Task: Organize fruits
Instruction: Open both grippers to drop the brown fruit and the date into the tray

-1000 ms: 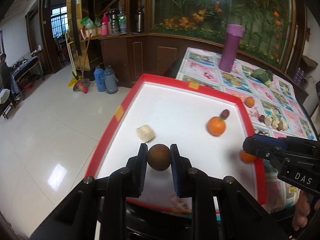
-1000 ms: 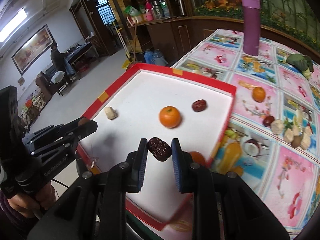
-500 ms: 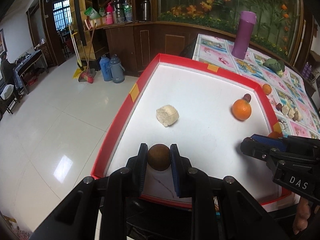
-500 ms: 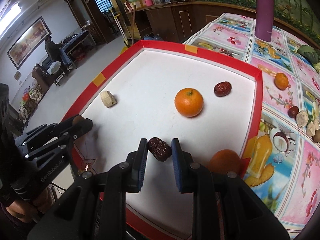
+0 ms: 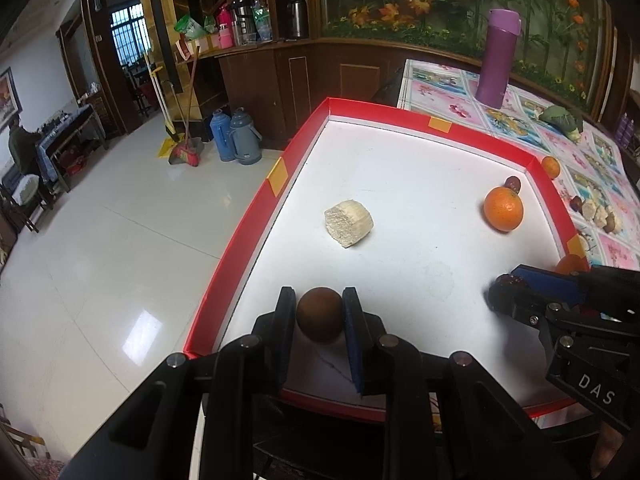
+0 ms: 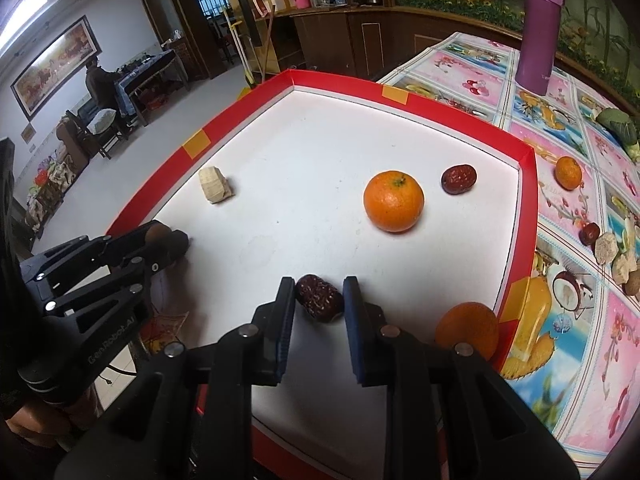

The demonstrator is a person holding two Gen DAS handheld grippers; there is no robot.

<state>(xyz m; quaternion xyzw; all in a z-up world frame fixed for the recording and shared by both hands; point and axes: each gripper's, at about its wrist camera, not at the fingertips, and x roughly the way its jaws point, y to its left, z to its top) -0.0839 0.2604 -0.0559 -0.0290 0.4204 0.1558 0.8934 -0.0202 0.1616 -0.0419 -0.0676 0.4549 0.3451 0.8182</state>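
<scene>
Left wrist view alone shows the left hand-held gripper [image 5: 320, 314], jaws opening, round brown fruit [image 5: 320, 314] between its pads. Right wrist view alone shows the right hand-held gripper [image 6: 319, 298] clamping a wrinkled red date [image 6: 319, 298]. Both hang over a red-rimmed white tray [image 6: 526, 184] on a bench with fruit-patterned cloth [image 6: 600, 320]; glossy tiled floor [image 5: 100, 260] beside

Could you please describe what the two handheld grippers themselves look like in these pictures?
Both are matte black plastic frames with round silver screw heads. The left gripper and right gripper each end in two flat fingers faced with dark blue pads. Seen from the side, the right one carries white "DAS" lettering, while the left one reads "GenRobot.AI". A thin cable hangs below the left one.
</scene>
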